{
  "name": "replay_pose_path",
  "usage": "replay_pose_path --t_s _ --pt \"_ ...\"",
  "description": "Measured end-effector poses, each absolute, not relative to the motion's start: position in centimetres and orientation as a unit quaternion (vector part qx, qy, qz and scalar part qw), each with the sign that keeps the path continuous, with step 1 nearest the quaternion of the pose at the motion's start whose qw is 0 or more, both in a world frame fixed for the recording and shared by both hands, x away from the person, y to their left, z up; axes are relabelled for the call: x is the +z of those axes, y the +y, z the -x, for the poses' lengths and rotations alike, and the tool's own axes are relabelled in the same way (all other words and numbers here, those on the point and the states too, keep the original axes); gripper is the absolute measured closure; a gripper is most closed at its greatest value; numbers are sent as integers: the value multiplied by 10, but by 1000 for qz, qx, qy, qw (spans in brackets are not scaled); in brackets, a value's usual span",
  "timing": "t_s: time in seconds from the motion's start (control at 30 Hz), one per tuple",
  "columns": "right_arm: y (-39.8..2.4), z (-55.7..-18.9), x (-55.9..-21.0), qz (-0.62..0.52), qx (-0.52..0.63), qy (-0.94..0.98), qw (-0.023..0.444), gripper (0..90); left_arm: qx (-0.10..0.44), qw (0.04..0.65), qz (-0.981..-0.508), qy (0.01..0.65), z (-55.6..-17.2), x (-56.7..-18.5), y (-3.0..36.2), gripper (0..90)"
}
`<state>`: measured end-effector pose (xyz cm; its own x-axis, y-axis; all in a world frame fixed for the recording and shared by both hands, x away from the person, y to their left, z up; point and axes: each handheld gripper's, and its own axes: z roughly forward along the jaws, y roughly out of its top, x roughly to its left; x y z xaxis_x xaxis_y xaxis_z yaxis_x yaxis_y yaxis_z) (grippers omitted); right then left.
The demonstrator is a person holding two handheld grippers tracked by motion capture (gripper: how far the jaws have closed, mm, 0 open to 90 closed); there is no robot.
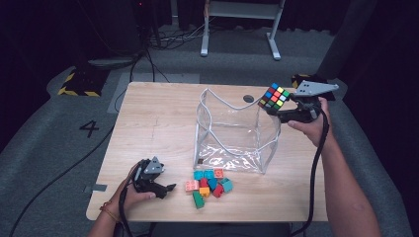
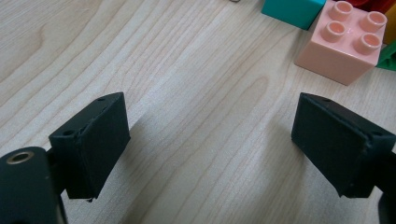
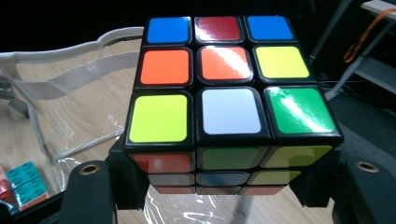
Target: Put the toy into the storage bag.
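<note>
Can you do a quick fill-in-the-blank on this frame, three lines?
1. The right gripper is shut on the ____.
2. The left gripper, jaws apart over the table, is ____.
3. The building blocks lie ____ the clear bag.

Missing words: puzzle cube; open; outside

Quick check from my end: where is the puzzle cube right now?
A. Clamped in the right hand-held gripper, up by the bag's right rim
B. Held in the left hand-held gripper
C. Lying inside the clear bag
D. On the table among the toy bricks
A: the puzzle cube sits between the jaws of the right hand-held gripper, raised beside the clear bag, while the left hand-held gripper is open near the toy bricks.
</note>
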<state>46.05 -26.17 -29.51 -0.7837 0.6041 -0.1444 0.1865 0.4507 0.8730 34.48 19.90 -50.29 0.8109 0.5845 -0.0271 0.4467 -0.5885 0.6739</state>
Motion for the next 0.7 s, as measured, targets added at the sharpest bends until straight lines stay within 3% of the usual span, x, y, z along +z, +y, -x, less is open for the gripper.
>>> replay_pose_path --t_s 0.7 --pt "-205 -477 -313 -154 407 886 160 339 99 348 -885 292 -345 -503 199 114"
